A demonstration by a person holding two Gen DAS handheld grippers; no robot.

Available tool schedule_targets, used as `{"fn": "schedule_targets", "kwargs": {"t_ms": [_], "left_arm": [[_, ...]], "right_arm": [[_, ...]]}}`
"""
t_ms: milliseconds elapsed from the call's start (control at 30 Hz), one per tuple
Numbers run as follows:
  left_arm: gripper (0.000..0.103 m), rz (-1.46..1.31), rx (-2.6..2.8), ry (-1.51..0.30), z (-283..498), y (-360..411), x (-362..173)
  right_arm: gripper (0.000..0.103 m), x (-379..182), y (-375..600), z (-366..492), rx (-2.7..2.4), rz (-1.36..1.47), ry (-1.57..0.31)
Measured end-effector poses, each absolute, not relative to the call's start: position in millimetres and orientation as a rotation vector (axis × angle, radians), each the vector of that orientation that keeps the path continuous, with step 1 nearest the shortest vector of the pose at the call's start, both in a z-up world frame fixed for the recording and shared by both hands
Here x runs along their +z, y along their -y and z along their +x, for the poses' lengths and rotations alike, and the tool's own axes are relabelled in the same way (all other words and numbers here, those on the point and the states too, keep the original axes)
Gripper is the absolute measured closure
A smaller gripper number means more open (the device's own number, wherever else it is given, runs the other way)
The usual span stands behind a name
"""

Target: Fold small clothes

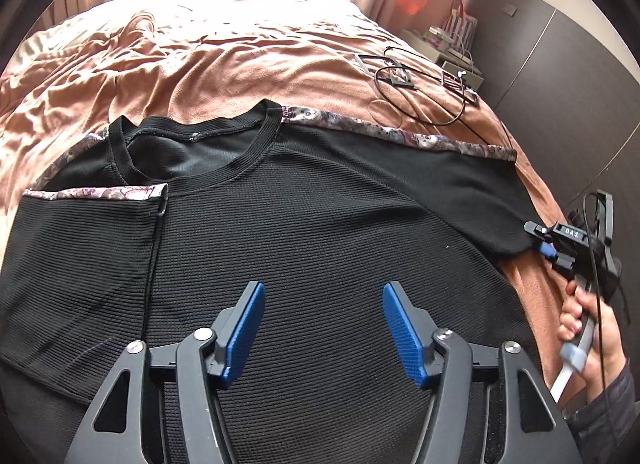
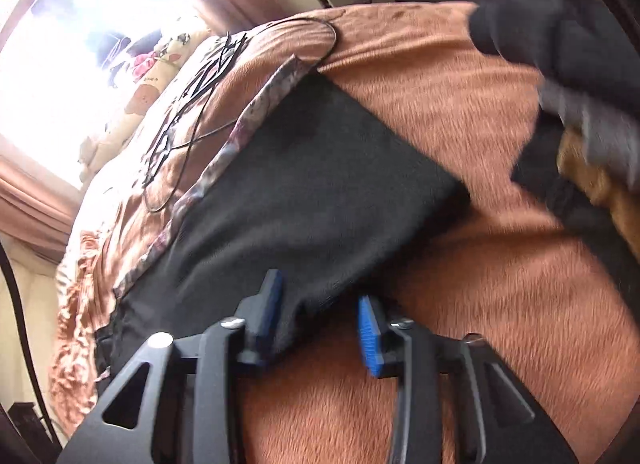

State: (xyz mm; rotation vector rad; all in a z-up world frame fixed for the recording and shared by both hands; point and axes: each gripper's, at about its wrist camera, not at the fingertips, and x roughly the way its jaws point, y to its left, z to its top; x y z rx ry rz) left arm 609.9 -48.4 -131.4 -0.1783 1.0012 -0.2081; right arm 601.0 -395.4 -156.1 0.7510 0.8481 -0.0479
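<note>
- Left wrist view: a black ribbed knit T-shirt with floral-print trim [image 1: 304,199] lies flat on a rumpled pink-brown bedspread [image 1: 208,55], neck toward the top of the frame. Its sleeve at the left is already folded onto the body; the other sleeve stretches out to the right edge.
- The left gripper [image 1: 324,328], at bottom centre, hovers over the shirt's chest with its blue pads about half apart, clamping nothing.
- At the right edge, the right gripper [image 1: 546,250], held in a person's hand [image 1: 592,328], meets the outstretched sleeve's tip.
- Right wrist view (blurred): the right gripper [image 2: 320,324] sits at bottom centre. The black sleeve end [image 2: 316,296] lies between its blue pads, which stand narrow but show a gap at the right pad.
- The sleeve's long axis runs up-left from the jaws; the right hand is much nearer, so that fold is probably its job.
- A black cable [image 2: 192,111] lies beyond, at the upper left.
</note>
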Motion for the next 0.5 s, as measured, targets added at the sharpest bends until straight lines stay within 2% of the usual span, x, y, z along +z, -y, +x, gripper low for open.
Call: {"fn": "schedule_targets", "kwargs": {"t_ms": [33, 100, 233, 500], "left_arm": [[0.044, -0.179, -0.206, -1.003, 610, 47, -132], [0.049, -0.181, -0.200, -1.008, 609, 43, -133], [0.056, -0.190, -0.186, -1.015, 608, 34, -133], [0.057, -0.231, -0.177, -1.008, 599, 18, -126]], "right_arm": [[0.095, -155, 395, 603, -0.051, 0.740, -0.846], [0.100, -146, 393, 608, -0.031, 0.724, -0.832], [0.102, -117, 380, 606, 0.033, 0.635, -0.759], [0.102, -60, 344, 595, 0.195, 0.520, -0.665]]}}
